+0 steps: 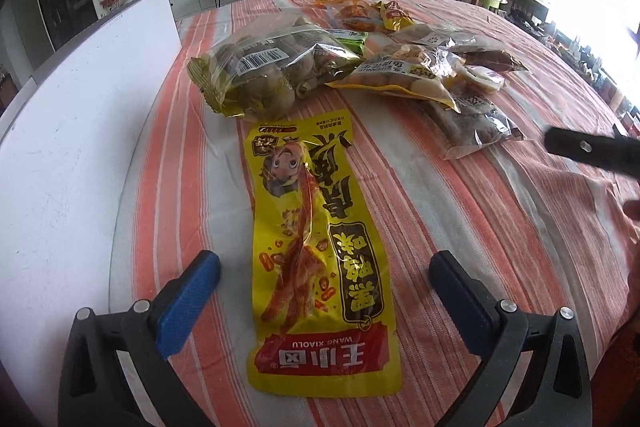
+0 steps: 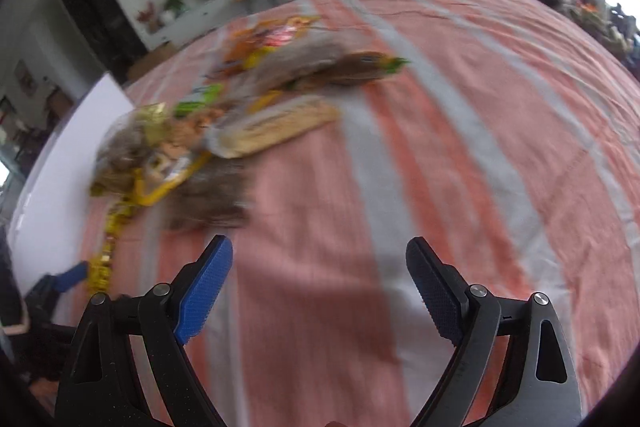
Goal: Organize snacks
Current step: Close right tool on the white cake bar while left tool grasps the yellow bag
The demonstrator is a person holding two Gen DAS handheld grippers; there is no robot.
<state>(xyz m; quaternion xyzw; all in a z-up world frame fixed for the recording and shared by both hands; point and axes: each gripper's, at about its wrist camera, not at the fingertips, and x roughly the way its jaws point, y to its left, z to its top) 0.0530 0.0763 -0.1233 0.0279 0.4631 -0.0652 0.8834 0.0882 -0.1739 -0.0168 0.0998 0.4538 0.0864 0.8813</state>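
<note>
A long yellow snack packet lies flat on the striped cloth, between the fingers of my open left gripper, which hovers just above it. Behind it lies a clear bag of brown nuts and a pile of other snack bags. My right gripper is open and empty over bare cloth, to the right of the blurred snack pile. The yellow packet shows at the left edge of the right wrist view. The right gripper's black body shows at the right of the left wrist view.
A white board lies along the table's left side. The table is covered by an orange and white striped cloth. A TV, plants and an orange chair stand in the room behind.
</note>
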